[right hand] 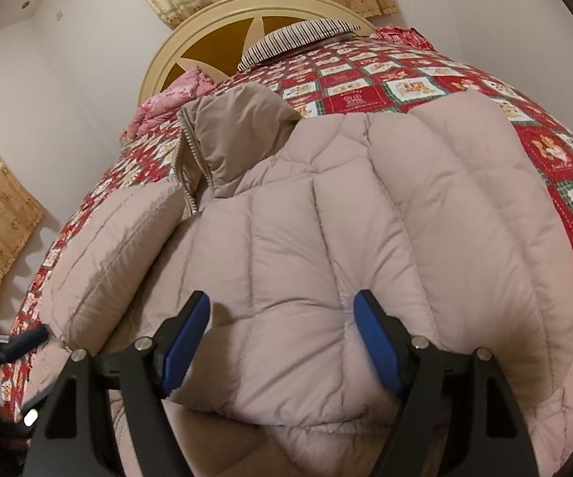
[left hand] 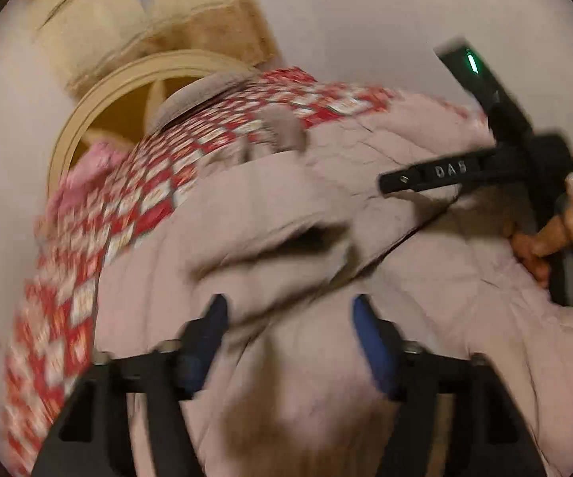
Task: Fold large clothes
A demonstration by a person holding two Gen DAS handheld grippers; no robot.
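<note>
**Both claws released over the padded jacket**

The left gripper [left hand: 288, 342] hangs with its jaws apart over the quilted jacket [right hand: 326, 238], blurred fabric bulging between the blue pads with no pinch visible. The right gripper [right hand: 282, 342] is likewise spread wide, its pads standing off the jacket's lower panel, near the hem.

The jacket lies on the red patchwork bedspread [right hand: 465, 79], directly below and ahead of both claws. Its long axis runs away from the right claw toward the collar [right hand: 239, 127] and the round headboard [right hand: 191, 31]. A folded side panel [right hand: 119, 246] lies on the left. The right claw seems nearer the hem, so I judge a lengthwise fold would start there.

In the left wrist view, raised letters on the right gripper's finger read "DAS" [left hand: 451, 169].
</note>
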